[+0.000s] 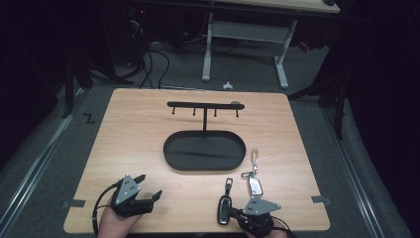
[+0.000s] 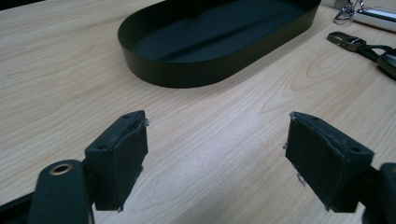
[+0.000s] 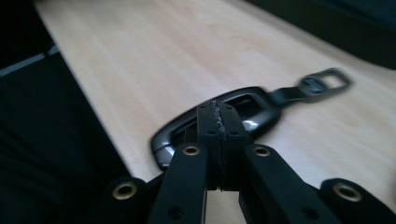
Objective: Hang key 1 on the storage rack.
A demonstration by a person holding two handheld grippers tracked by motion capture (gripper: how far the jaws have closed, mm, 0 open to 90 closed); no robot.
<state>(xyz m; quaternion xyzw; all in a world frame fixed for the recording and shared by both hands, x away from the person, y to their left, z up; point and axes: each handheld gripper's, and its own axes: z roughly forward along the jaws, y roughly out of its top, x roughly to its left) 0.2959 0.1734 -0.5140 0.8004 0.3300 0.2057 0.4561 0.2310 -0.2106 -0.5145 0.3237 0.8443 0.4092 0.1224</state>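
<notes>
A black key fob (image 1: 225, 204) with a strap and metal loop lies near the table's front edge. My right gripper (image 1: 233, 212) points left at it, jaws shut. In the right gripper view the closed tips (image 3: 217, 109) sit right over the key fob (image 3: 175, 135), and I cannot tell whether they pinch its edge. A silver key fob (image 1: 255, 186) on a carabiner lies just to the right. My left gripper (image 1: 151, 185) hovers at the front left, open and with nothing between its pads (image 2: 121, 154).
A black oval tray (image 1: 198, 153) sits mid-table with a T-shaped hook rack (image 1: 204, 105) rising from its far side. In the left gripper view the tray's wall (image 2: 187, 70) is ahead, with both fobs at upper right. Bare wood lies between my grippers.
</notes>
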